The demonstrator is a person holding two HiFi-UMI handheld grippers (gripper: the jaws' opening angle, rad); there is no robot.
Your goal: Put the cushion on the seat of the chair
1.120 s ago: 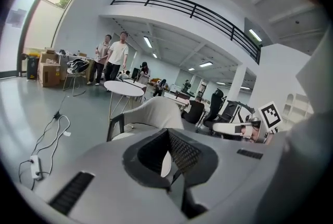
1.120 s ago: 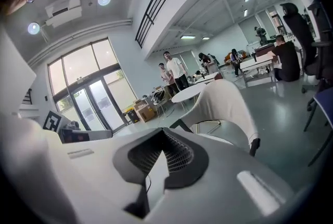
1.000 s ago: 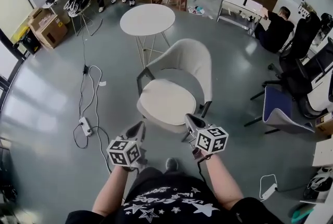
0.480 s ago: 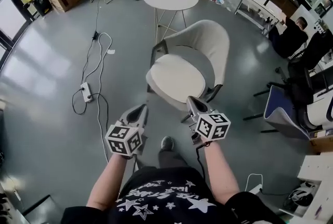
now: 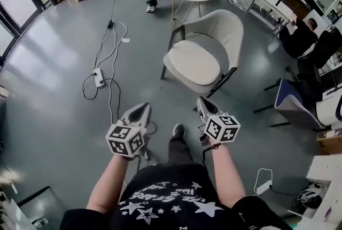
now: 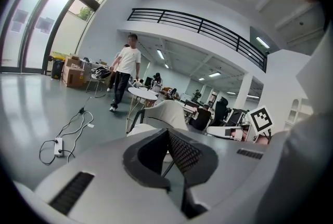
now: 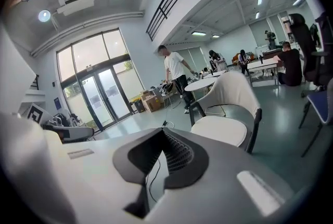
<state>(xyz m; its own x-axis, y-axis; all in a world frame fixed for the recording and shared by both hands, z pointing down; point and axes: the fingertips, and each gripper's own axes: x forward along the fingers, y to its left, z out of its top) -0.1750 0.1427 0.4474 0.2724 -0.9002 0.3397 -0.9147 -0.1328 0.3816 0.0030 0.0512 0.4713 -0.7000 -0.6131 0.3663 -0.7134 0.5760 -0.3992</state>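
In the head view, the cushion [image 5: 194,62] is seen lying flat on the seat of the chair [image 5: 228,29], ahead of both claws and well apart from them, nearer the right claw [image 5: 204,107] than the left claw [image 5: 138,115]. In the left gripper view, the jaws are found pressed together with nothing between them. In the right gripper view the same is shown (together, empty), with the cushion ahead and to the right. The placing is judged done, and nothing appears left.
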